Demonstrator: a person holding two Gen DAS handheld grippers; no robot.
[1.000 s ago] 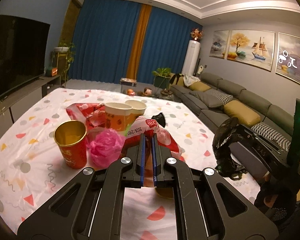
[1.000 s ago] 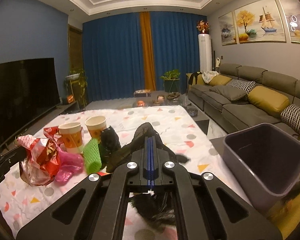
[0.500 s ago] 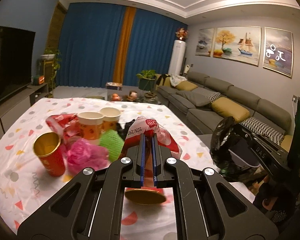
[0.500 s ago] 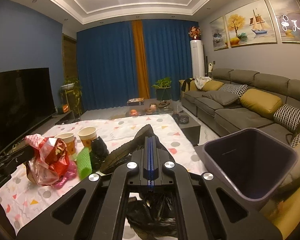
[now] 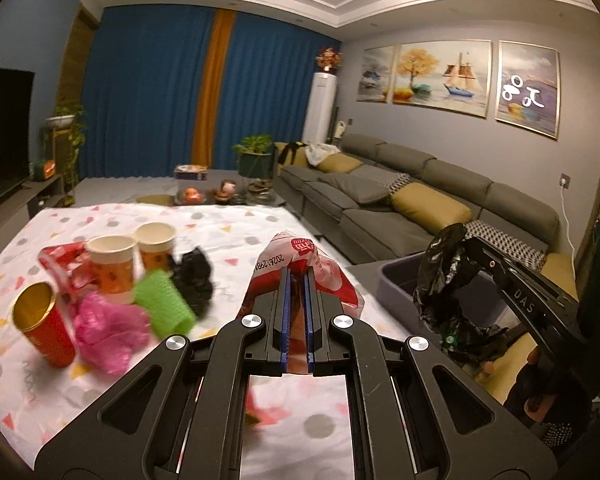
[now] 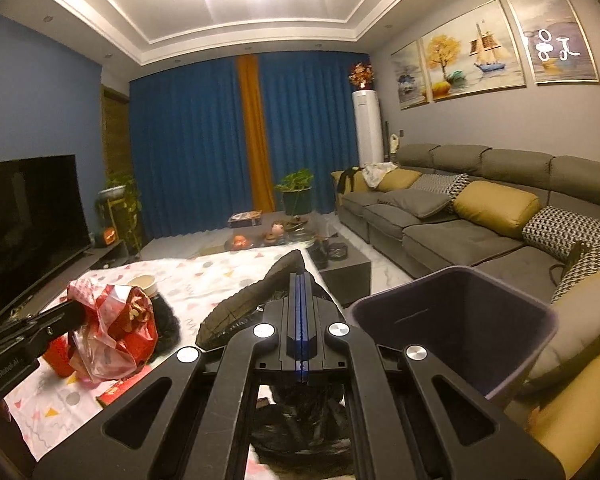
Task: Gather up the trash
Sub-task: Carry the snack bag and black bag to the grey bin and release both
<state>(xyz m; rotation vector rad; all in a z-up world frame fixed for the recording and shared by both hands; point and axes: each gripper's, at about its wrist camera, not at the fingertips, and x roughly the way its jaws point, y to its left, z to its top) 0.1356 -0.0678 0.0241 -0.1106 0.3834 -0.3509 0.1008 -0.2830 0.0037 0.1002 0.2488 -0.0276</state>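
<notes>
Leftmost on the table (image 5: 220, 224), in the left wrist view: red cup (image 5: 44, 330) with gold inside, upright; pink wad (image 5: 108, 328) just beside it; crumpled red foil (image 5: 62, 258) behind. Two paper cups (image 5: 112, 264) upright, side by side. Green mesh roll (image 5: 164, 304) lying tilted, black wad (image 5: 194, 274) touching its far side. Centre: left gripper (image 5: 296, 276), jaws narrow, pinching a red-white wrapper (image 5: 300, 252) held above the cloth. Further right: grey bin (image 5: 396, 292) past the table edge, in front of the sofa (image 5: 400, 200). Right gripper (image 5: 460, 246) clamps a black bag (image 5: 440, 280) that hangs over the bin's near side.

Right wrist view, from left: left gripper (image 6: 70, 314) holding the wrapper (image 6: 116, 328), clear plastic part hanging below, over the table (image 6: 204, 272). Right gripper (image 6: 299, 280) centre, jaws pressed together on the bag (image 6: 244, 304); more black film bunched below the fingers. Bin (image 6: 452, 328) to the right, open top facing the camera, inside looks bare
</notes>
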